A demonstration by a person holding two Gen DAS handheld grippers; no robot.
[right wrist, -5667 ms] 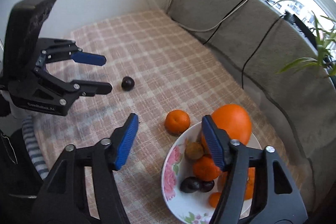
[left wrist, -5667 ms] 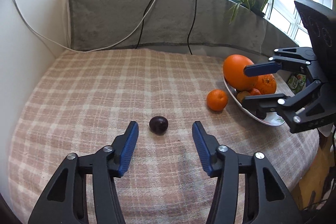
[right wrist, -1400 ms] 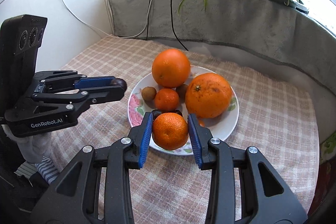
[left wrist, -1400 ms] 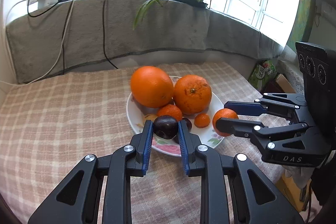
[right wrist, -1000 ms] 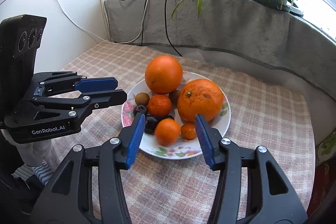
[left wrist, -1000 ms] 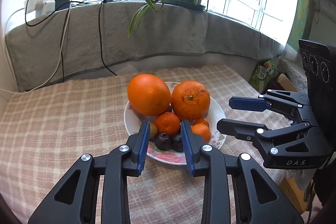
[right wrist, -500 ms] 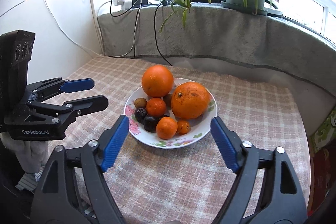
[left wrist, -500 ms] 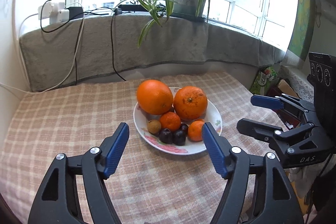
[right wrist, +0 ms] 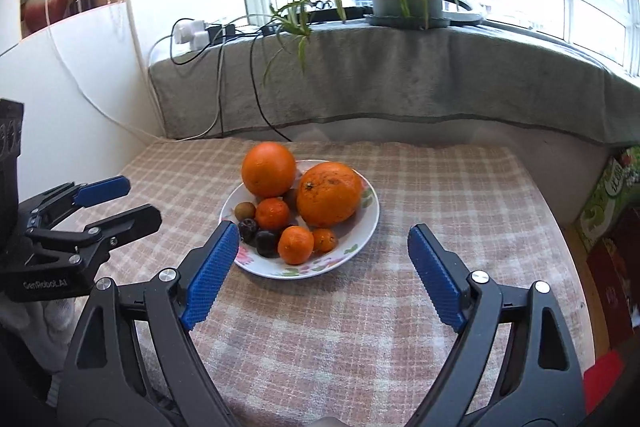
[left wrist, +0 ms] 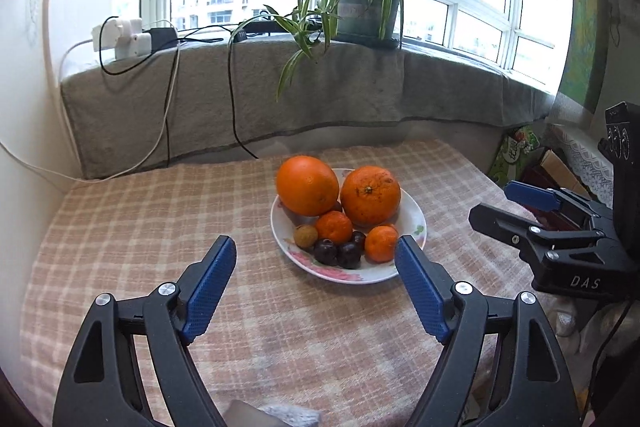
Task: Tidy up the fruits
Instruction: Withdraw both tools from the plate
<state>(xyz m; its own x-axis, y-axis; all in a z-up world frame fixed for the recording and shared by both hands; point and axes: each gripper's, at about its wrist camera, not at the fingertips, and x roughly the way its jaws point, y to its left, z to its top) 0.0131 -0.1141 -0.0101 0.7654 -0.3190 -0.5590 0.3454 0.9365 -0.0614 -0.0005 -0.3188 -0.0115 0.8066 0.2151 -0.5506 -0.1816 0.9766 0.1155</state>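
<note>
Hovering apart and empty, having just been opening, left tongs (left wrist: 316, 291) and right tongs (right wrist: 324, 275) should clear the floral white ceramic plate (right wrist: 362, 233) holding every fruit without nudging it

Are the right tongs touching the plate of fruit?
Apart. The right wrist view shows the right tongs open, with checked cloth between the right-hand pad and the plate.

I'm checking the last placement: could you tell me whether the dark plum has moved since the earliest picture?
Yes. The dark plum has gone from the checked cloth left of the plate onto the plate's near side.
</note>
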